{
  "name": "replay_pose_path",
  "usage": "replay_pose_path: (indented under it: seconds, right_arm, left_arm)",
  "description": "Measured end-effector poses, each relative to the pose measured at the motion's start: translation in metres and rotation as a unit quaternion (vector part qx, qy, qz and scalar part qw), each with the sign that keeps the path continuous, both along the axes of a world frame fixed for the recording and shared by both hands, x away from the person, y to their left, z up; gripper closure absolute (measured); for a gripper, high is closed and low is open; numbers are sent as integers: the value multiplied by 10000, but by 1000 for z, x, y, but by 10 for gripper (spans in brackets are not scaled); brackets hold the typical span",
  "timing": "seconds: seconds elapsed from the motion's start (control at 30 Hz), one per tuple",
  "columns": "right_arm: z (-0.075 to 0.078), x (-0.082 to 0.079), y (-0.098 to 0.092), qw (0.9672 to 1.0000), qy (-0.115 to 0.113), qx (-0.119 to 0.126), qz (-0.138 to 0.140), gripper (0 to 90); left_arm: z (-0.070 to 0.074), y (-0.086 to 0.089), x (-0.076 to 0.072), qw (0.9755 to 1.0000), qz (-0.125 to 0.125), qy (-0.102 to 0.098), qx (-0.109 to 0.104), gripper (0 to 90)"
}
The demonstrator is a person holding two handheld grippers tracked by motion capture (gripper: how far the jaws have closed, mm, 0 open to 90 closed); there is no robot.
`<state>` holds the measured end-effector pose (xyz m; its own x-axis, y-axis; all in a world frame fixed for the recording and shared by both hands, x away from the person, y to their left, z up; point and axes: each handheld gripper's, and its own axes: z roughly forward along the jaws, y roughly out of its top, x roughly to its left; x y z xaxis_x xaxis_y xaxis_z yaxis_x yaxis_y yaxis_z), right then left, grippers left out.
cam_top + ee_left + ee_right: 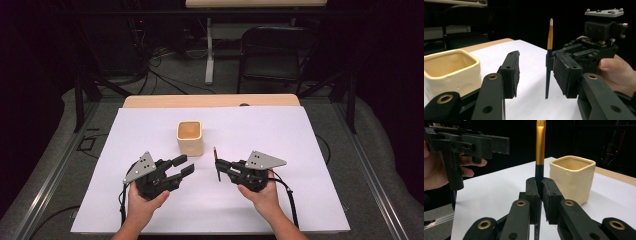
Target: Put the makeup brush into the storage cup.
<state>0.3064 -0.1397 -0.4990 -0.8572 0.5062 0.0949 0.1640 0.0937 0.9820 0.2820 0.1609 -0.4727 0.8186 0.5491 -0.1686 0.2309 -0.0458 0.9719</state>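
Beside the cup (190, 137), on its right, the right gripper (218, 166) holds a brush (217, 164) upright, jaws clamped on the dark lower handle. Brush pos.: right of cup, apart from it, lower end near the white sheet (280, 135); contact w/ sheet cannot be told. Gold band and pale tip (551, 21) point up.

Left gripper (186, 166) sits in front of cup and to its left, jaws apart, nothing between the pads. In the left gripper view the brush stands beyond the pads (512, 75), on the gap line, not yet inside it. Judgement: handover or 2-handed regrip in prep.; cup is the likely drop point.

Risks from here:

1. Tilt on transfer. Cause: left pads close off-centre on a thin round handle while right jaws let go early. Result: brush pivots, falls on sheet.
2. Jaw clash. Cause: both grippers approach at the same ht. on a short free section of handle; the clamped zone leaves little room below. Left side should take the gold band above.
3. Cup knock. Cause: cup stands near both grippers; a sideways swing of either body may push or tip it. Looks light, unfixed.
4. Slip. Cause: gold band looks smooth; a partial pad grip there may let the brush slide down.
5. Miss at cup rim. Cause: brush carried tilted; lower end strikes the wall instead of entering the opening.
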Motion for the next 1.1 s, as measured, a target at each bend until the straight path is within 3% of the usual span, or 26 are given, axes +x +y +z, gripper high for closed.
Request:
replay_pose_path:
  seconds: [0.33,0.63,0.73,1.1]
  right_arm:
    - [-2,-2,7,10000,37,-3,51,833]
    - [-2,-4,17,9999,63,19,144,833]
    - [-2,-6,19,9998,65,-4,174,833]
    - [-1,-7,19,9998,34,46,168,833]
  left_arm:
    - [-1,-8,4,9999,-128,39,-59,668]
    - [0,-15,5,9997,-180,39,-127,706]
    - [1,-19,5,9997,-256,13,-54,733]
    - [3,-31,7,9993,-352,49,-73,729]
